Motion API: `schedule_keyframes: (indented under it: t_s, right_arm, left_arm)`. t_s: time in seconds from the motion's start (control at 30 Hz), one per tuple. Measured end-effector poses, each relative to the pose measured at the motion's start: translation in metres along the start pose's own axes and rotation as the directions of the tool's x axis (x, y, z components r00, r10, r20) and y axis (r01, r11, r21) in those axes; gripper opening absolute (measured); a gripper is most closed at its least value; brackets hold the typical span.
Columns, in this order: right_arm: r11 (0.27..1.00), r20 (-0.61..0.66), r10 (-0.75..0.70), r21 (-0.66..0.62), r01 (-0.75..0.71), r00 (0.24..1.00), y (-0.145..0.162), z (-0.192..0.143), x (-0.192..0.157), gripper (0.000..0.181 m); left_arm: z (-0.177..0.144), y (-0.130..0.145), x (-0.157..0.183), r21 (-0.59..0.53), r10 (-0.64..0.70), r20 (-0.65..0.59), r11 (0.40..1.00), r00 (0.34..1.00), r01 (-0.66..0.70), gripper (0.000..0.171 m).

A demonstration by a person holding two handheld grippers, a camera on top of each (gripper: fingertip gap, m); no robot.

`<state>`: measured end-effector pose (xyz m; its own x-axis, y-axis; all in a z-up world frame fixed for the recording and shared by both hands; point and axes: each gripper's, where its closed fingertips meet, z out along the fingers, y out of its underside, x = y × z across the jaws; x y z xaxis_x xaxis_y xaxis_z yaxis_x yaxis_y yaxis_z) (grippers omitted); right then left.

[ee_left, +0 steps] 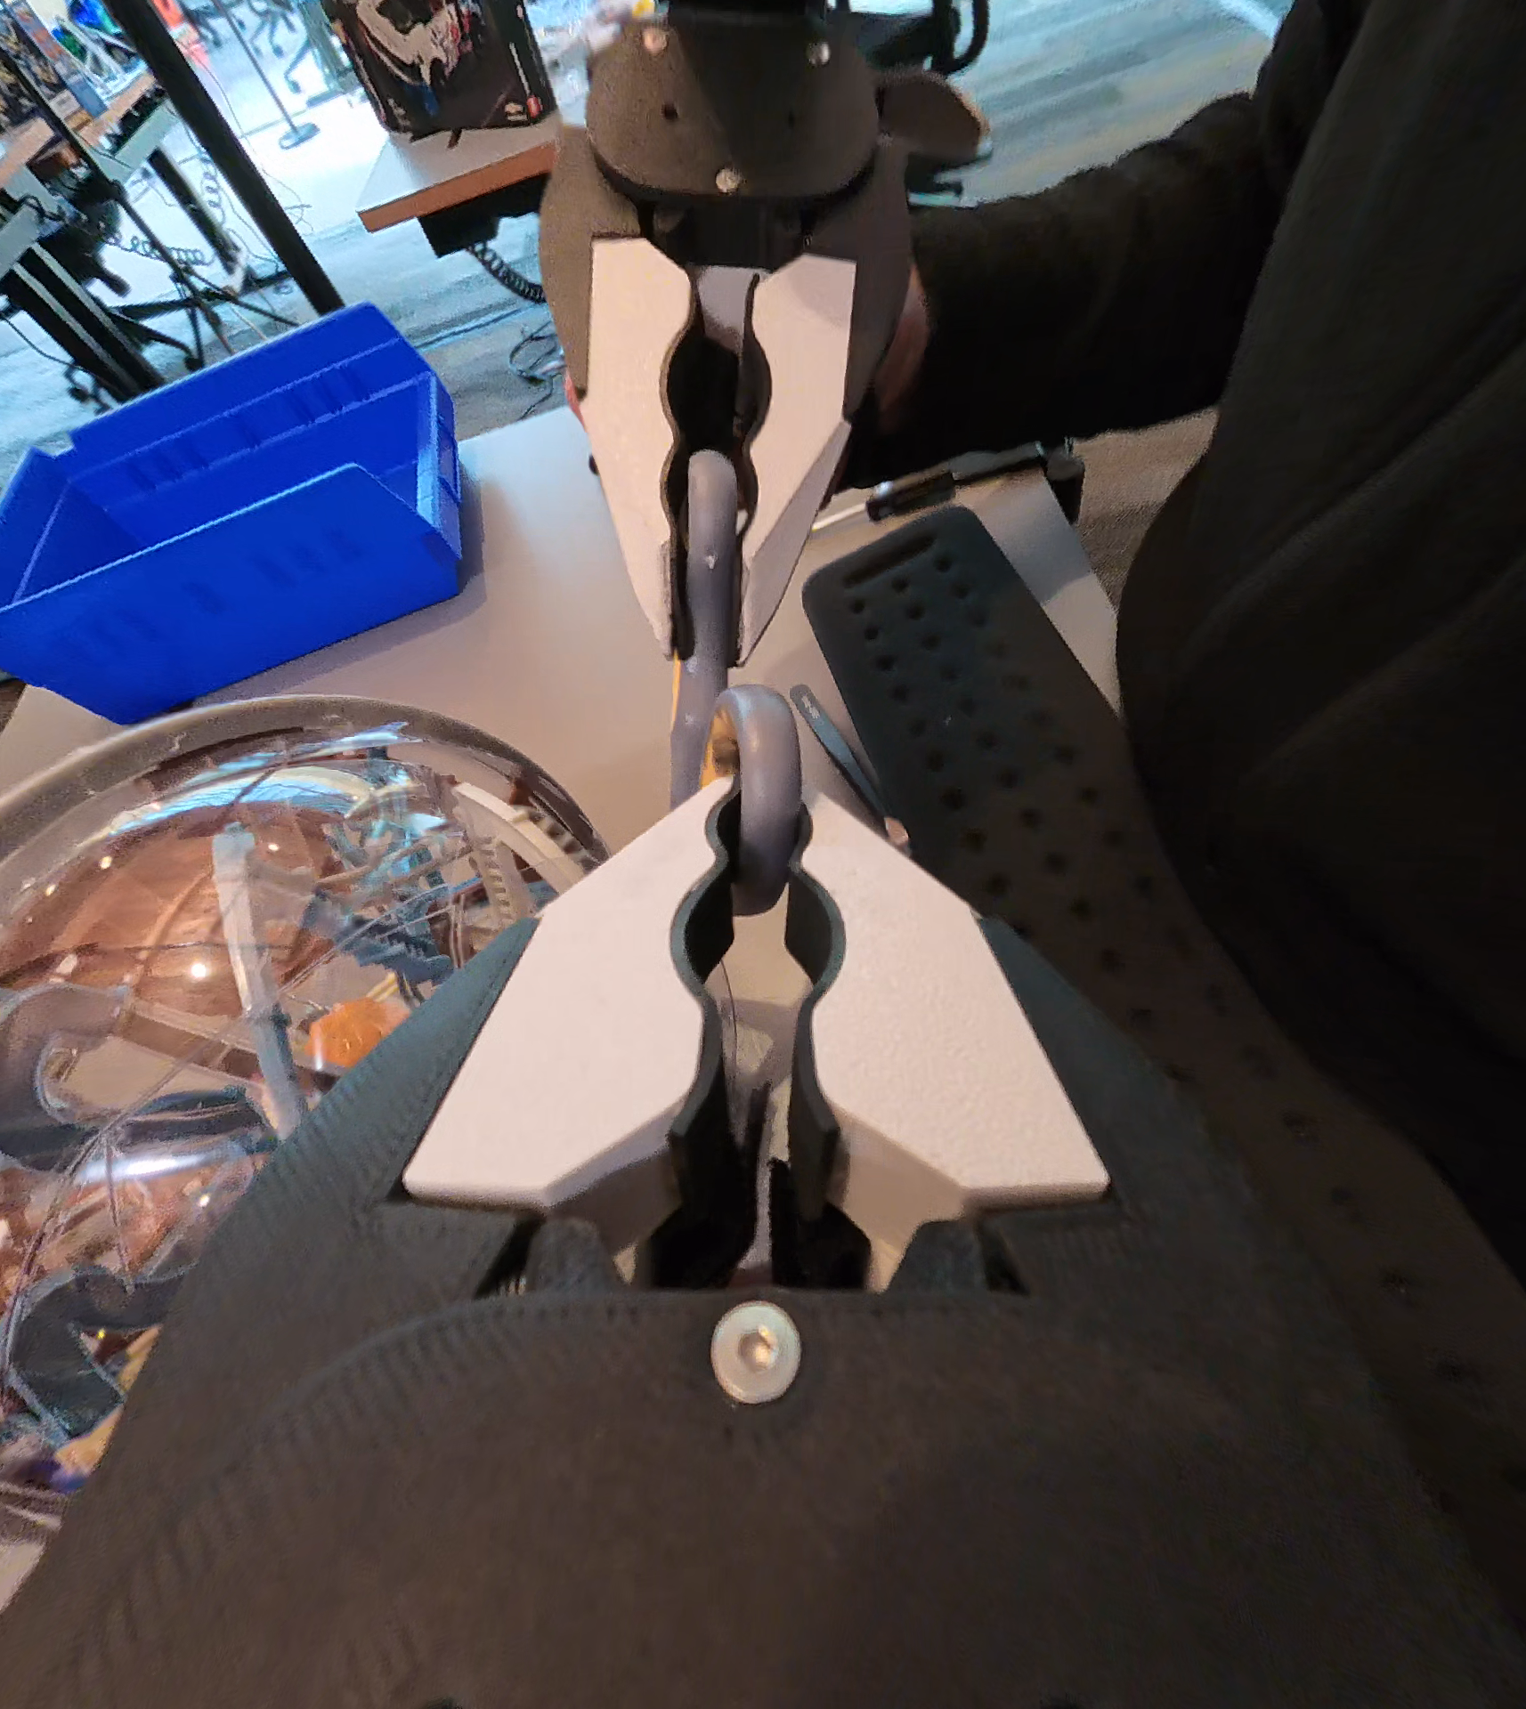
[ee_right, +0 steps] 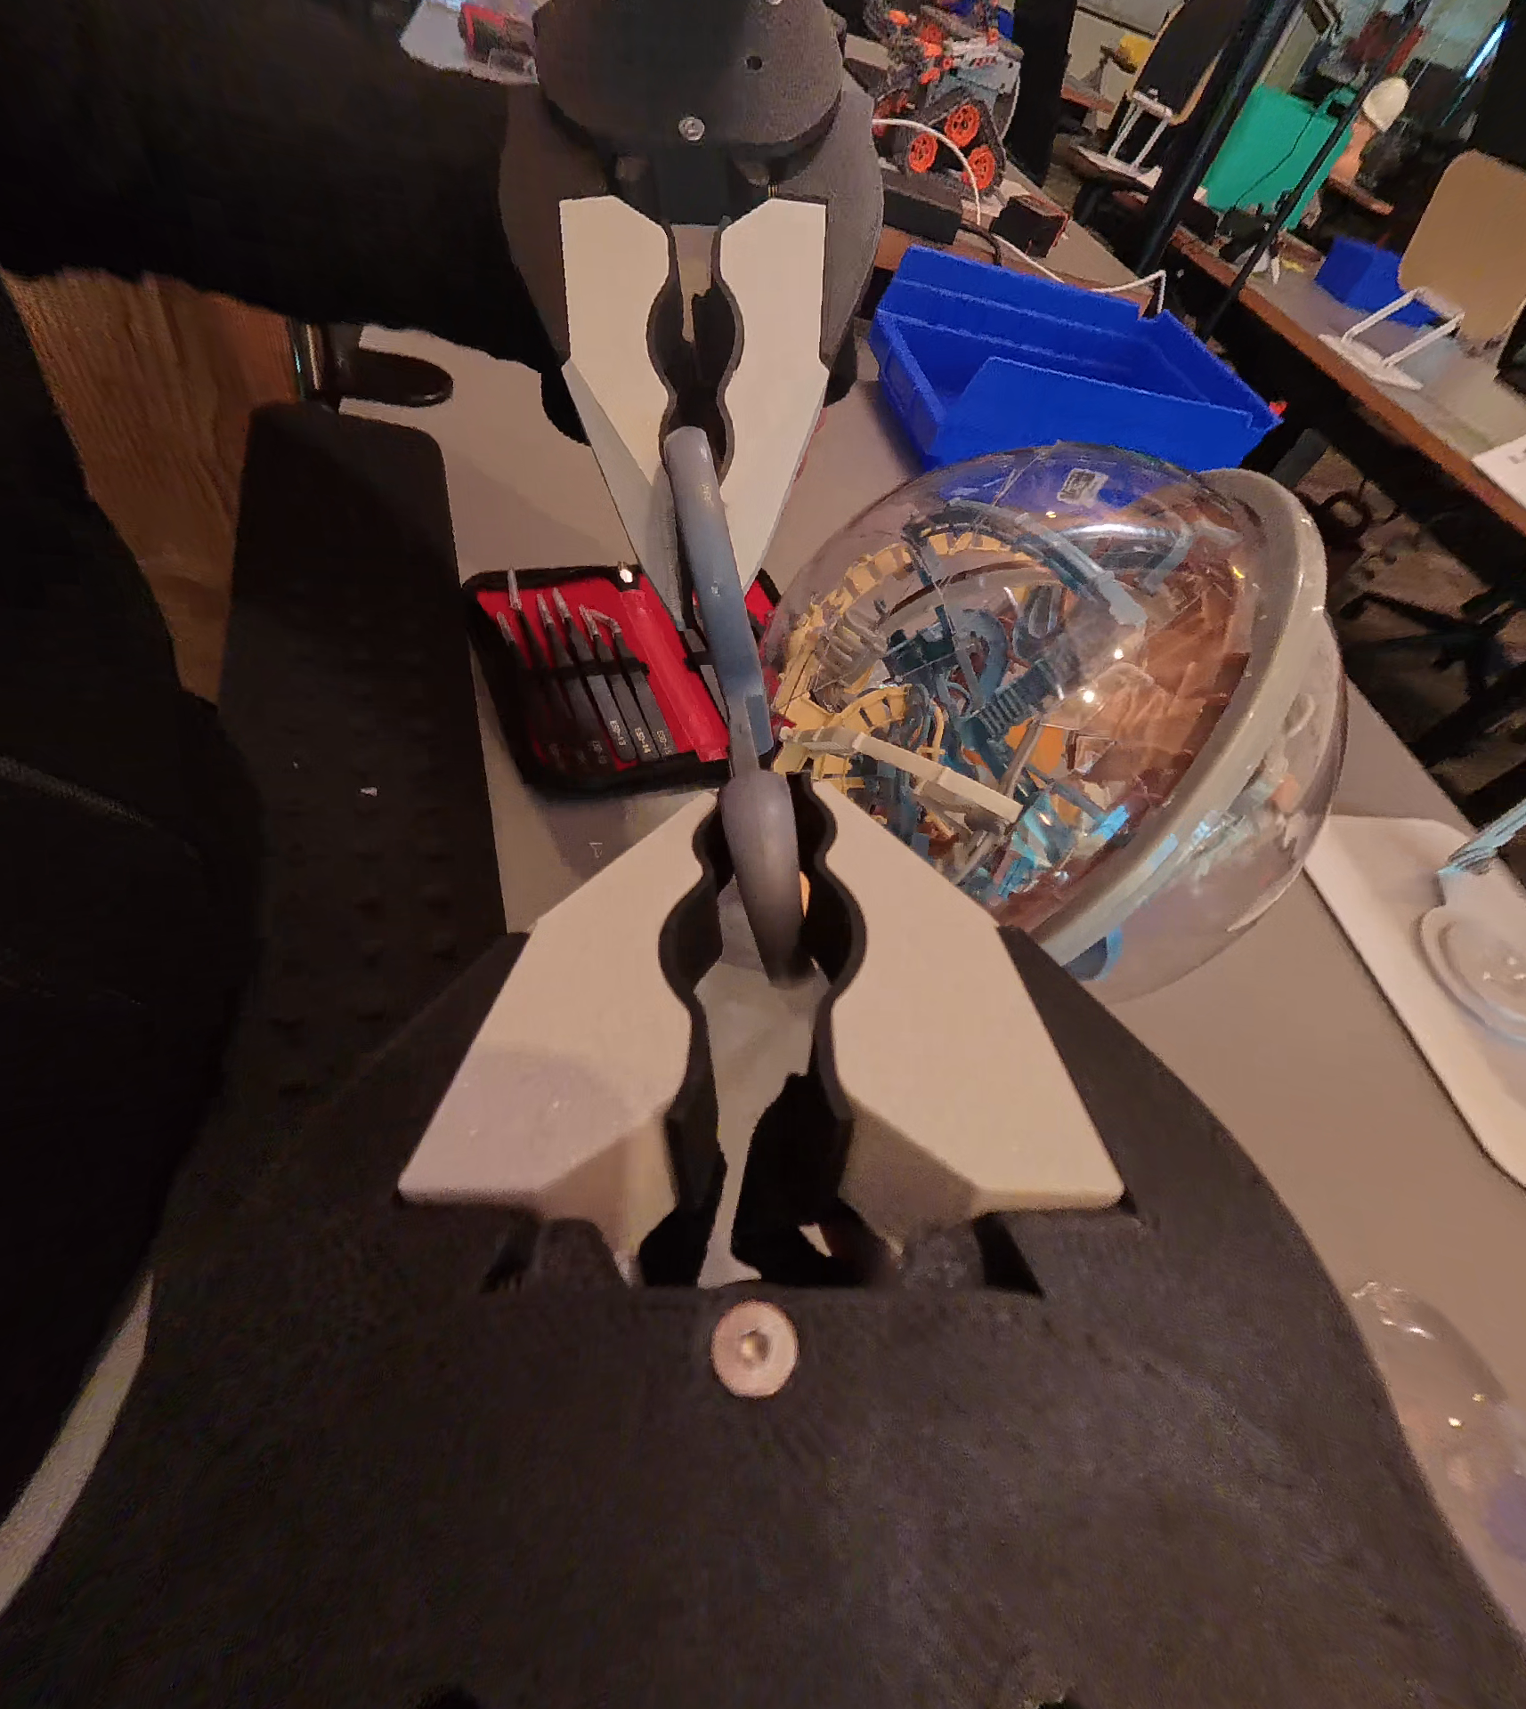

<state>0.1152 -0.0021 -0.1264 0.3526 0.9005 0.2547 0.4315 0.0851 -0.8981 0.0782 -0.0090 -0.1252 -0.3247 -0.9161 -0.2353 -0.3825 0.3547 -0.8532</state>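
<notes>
Over a smooth grey desk (ee_left: pixel 547 573), both left tongs (ee_left: pixel 755 832) and right tongs (ee_right: pixel 764 869) are pinching one looped, matte grey handle (ee_right: pixel 713 592), beside a clear plastic maze sphere (ee_right: pixel 1065 684).

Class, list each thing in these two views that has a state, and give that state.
Left tongs: shut on grey loop handle.
Right tongs: shut on grey loop handle.
Blue bin: open-topped.
Clear maze ball: closed, resting on table.
Tweezer case: open.
</notes>
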Motion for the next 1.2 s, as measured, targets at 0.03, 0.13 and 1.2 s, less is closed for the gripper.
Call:
schedule_keyframes:
  t_s: [0.03,0.13,1.2]
  right_arm:
    - [0.999,-0.008,-0.038,-0.01,0.038,0.999,0.001,0.001,-0.005,0.009]
    - [0.99,-0.041,-0.126,-0.064,0.123,0.991,0.008,0.007,-0.016,0.009]
    - [0.975,-0.048,-0.184,-0.136,0.176,0.982,0.042,0.018,-0.038,0.01]
  left_arm:
    - [0.002,0.004,0.007,-0.033,0.028,0.011,0.999,1.0,-0.028,0.001]
    - [0.012,0.017,0.018,-0.126,0.108,0.078,0.987,0.991,-0.098,0.0]
    - [0.029,0.029,0.052,-0.095,0.096,0.182,0.992,0.979,-0.08,0.0]
